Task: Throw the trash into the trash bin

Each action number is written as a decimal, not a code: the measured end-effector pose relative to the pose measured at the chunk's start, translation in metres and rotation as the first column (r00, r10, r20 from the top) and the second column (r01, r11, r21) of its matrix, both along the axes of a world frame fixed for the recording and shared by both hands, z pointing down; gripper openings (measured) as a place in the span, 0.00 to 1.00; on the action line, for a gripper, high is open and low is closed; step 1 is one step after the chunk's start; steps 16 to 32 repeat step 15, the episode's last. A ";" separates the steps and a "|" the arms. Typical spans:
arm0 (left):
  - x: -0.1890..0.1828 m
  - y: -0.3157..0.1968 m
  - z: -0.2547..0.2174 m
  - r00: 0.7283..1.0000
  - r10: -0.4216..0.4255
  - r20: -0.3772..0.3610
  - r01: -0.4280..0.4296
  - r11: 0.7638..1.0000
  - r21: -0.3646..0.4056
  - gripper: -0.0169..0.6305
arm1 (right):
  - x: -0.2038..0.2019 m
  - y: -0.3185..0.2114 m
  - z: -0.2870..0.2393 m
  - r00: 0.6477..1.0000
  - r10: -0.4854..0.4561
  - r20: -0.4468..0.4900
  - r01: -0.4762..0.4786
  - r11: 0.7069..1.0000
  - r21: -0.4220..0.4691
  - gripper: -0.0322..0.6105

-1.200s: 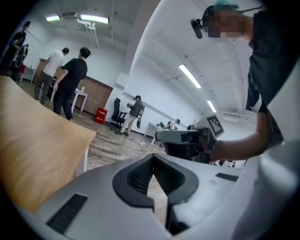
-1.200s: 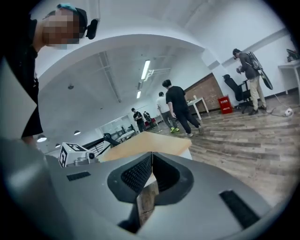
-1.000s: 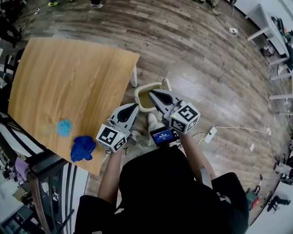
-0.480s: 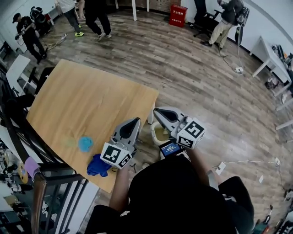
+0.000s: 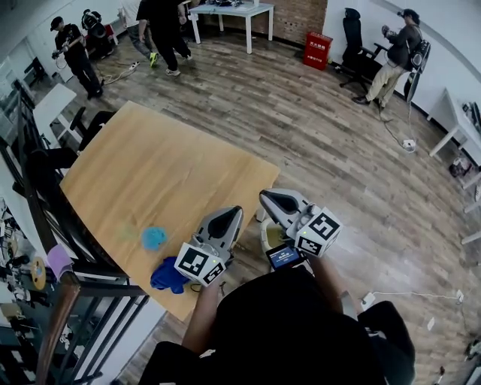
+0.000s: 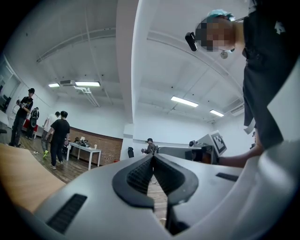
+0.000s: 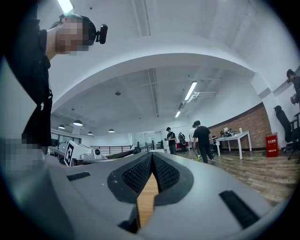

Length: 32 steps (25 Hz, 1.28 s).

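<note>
The cream trash bin (image 5: 270, 237) stands on the floor off the table's near right corner, mostly hidden under my right gripper (image 5: 268, 198). Crumpled dark blue trash (image 5: 167, 275) lies at the near edge of the wooden table (image 5: 158, 169), with a small light blue piece (image 5: 153, 237) just beyond it. My left gripper (image 5: 235, 213) hovers over that table corner, to the right of the blue trash. In the left gripper view the left gripper (image 6: 153, 157) is shut and empty. The right gripper (image 7: 152, 155) is likewise shut with nothing held, its pads meeting at the tip.
A black railing (image 5: 45, 218) runs along the table's left side. Several people (image 5: 161, 30) stand and walk at the far end of the wooden floor, near a white table (image 5: 229, 11) and a red box (image 5: 319, 50). A white power strip (image 5: 369, 299) lies on the floor at the right.
Both grippers have risen together, staying shut. The head view has tilted up, showing more of the room, and the right gripper now covers most of the bin.
</note>
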State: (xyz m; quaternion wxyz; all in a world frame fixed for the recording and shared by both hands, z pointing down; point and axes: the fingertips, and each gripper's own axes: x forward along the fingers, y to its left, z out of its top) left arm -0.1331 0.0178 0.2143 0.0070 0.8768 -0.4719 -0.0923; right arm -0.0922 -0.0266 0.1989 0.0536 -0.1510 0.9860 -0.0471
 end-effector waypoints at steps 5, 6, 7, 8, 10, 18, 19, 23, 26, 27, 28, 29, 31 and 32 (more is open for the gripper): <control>0.005 0.001 -0.001 1.000 -0.005 -0.006 0.005 1.000 0.002 0.04 | 0.001 -0.001 0.001 1.000 -0.002 -0.001 0.002 1.000 -0.005 0.05; 0.006 0.001 -0.001 1.000 -0.005 -0.007 0.005 1.000 0.002 0.04 | 0.002 -0.001 0.001 1.000 0.001 0.001 -0.001 1.000 -0.004 0.05; 0.007 0.001 0.000 1.000 -0.004 -0.006 0.004 1.000 0.001 0.04 | 0.003 -0.002 0.001 1.000 0.005 0.003 -0.005 1.000 -0.003 0.05; 0.008 0.001 0.000 1.000 -0.002 -0.003 0.002 1.000 0.000 0.04 | 0.005 -0.003 0.001 1.000 0.010 0.006 -0.010 1.000 -0.005 0.05; 0.012 0.001 0.000 1.000 0.001 -0.002 -0.001 1.000 -0.004 0.04 | 0.009 -0.005 0.002 1.000 0.019 0.013 -0.019 1.000 -0.014 0.05; 0.016 -0.005 0.000 1.000 -0.001 -0.023 0.001 1.000 -0.017 0.04 | 0.013 -0.011 0.004 1.000 0.022 0.013 -0.022 0.999 -0.025 0.05; 0.016 -0.005 0.000 1.000 -0.001 -0.023 0.001 1.000 -0.017 0.04 | 0.013 -0.011 0.004 1.000 0.022 0.013 -0.022 0.999 -0.025 0.05; 0.016 -0.005 0.000 1.000 -0.001 -0.023 0.001 1.000 -0.017 0.04 | 0.013 -0.011 0.004 1.000 0.022 0.013 -0.022 0.999 -0.025 0.05; 0.016 -0.005 0.000 1.000 -0.001 -0.023 0.001 1.000 -0.017 0.04 | 0.013 -0.011 0.004 1.000 0.022 0.013 -0.022 0.999 -0.025 0.05; 0.016 -0.005 0.000 1.000 -0.001 -0.023 0.001 1.000 -0.017 0.04 | 0.013 -0.011 0.004 1.000 0.022 0.013 -0.022 0.999 -0.025 0.05; 0.016 -0.005 0.000 1.000 -0.001 -0.023 0.001 1.000 -0.017 0.04 | 0.013 -0.011 0.004 1.000 0.022 0.013 -0.022 0.999 -0.025 0.05; 0.016 -0.005 0.000 1.000 -0.001 -0.023 0.001 1.000 -0.017 0.04 | 0.013 -0.011 0.004 1.000 0.022 0.013 -0.022 0.999 -0.025 0.05; 0.016 -0.005 0.000 1.000 -0.001 -0.023 0.001 1.000 -0.017 0.04 | 0.013 -0.011 0.004 1.000 0.022 0.013 -0.022 0.999 -0.025 0.05; 0.016 -0.005 0.000 1.000 -0.001 -0.023 0.001 1.000 -0.017 0.04 | 0.013 -0.011 0.004 1.000 0.022 0.013 -0.022 0.999 -0.025 0.05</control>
